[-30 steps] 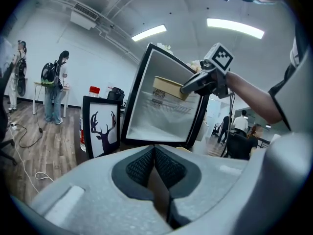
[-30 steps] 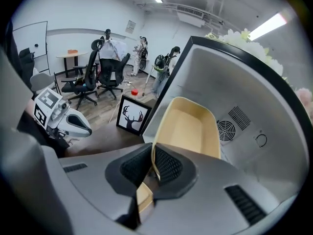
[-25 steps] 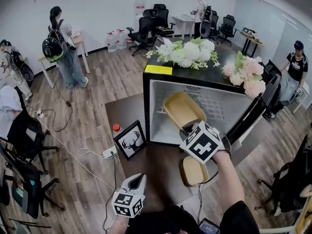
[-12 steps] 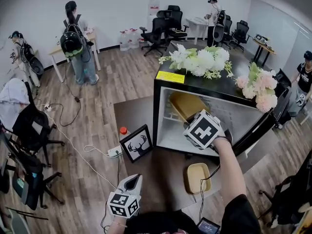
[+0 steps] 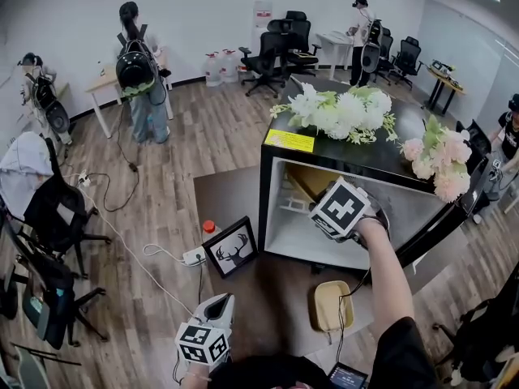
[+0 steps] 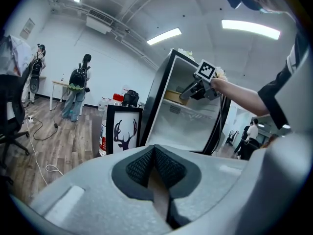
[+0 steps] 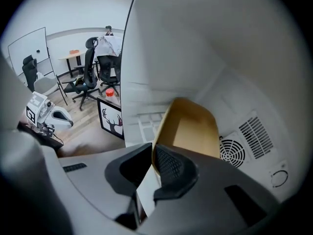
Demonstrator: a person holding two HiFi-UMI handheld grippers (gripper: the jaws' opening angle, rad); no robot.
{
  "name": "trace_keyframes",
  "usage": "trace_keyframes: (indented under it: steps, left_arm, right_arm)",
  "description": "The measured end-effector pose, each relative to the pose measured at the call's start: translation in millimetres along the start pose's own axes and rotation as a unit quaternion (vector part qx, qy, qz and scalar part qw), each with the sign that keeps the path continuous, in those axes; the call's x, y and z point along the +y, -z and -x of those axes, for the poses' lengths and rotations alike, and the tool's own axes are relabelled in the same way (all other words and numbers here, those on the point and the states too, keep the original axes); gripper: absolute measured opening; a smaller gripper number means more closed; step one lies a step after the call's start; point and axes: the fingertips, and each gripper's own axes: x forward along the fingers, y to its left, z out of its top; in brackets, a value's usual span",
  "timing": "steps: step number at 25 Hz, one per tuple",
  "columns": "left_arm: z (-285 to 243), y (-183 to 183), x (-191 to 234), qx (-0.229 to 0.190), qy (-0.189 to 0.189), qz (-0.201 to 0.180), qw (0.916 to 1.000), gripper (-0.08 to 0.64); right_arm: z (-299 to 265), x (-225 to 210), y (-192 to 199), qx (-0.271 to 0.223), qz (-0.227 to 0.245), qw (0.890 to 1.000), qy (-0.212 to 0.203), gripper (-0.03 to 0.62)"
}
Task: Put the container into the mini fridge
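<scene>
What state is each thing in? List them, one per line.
mini fridge: door open.
container: inside the fridge, gripped by its rim.
right gripper: shut on the container.
left gripper: shut, empty.
second tan container: flat on the mat.
deer picture: standing beside the fridge.

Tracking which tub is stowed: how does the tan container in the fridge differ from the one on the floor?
The held container is tilted on edge, its rim pinched by the right gripper; the floor container lies flat, untouched. The held one is inside the mini fridge; the floor one sits outside. Both are tan.
</scene>
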Motion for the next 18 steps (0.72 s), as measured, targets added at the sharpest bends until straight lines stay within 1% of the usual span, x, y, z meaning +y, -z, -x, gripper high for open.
trace_keyframes:
  steps: [2, 6, 9, 11, 13, 15, 16, 17, 18]
  left_arm:
    - [-2.2, -0.8, 0.7, -0.001, 0.002, 0.005, 1.0000, 0.009]
    - [-6.0, 1.9, 2.2, 0.002, 0.004, 0.009, 0.9999, 0.009]
    - [-7.6, 5.9, 0.8, 0.007, 0.011, 0.011, 0.9999, 0.009]
    - [-7.5, 6.8, -0.8, 0.007, 0.014, 0.012, 0.9998, 0.009]
    - [-7.2, 6.4, -2.0, 0.006, 0.016, 0.012, 0.9998, 0.009]
    - [-7.0, 5.7, -2.2, 0.005, 0.017, 0.012, 0.9998, 0.009]
    - [-6.7, 5.4, -2.1, 0.004, 0.017, 0.011, 0.9998, 0.009]
    - [-6.0, 5.3, -2.1, 0.004, 0.017, 0.011, 0.9998, 0.009]
    - [-5.2, 4.9, -2.3, 0.003, 0.017, 0.010, 0.9998, 0.009]
  right_arm:
    - [-4.1, -1.0, 1.4, 0.007, 0.000, 1.000, -0.007, 0.034]
    - [-10.4, -7.2, 4.3, 0.011, -0.010, 1.000, -0.006, 0.037]
    - [-10.5, -11.0, 1.7, 0.006, -0.009, 1.000, 0.007, 0.042]
    - [-9.7, -12.4, -0.7, -0.002, -0.008, 1.000, 0.018, 0.063]
    - [-8.4, -10.8, -3.0, -0.012, -0.008, 1.000, 0.019, 0.099]
    - [-7.1, -6.2, -6.5, -0.027, -0.004, 1.000, 0.009, 0.169]
    - [-5.9, -3.0, -8.4, -0.037, -0.003, 0.999, 0.001, 0.188]
    - [-4.0, -0.4, -10.3, -0.047, -0.005, 0.999, -0.003, 0.228]
    - [-1.2, 0.4, -12.1, -0.059, -0.008, 0.998, 0.001, 0.263]
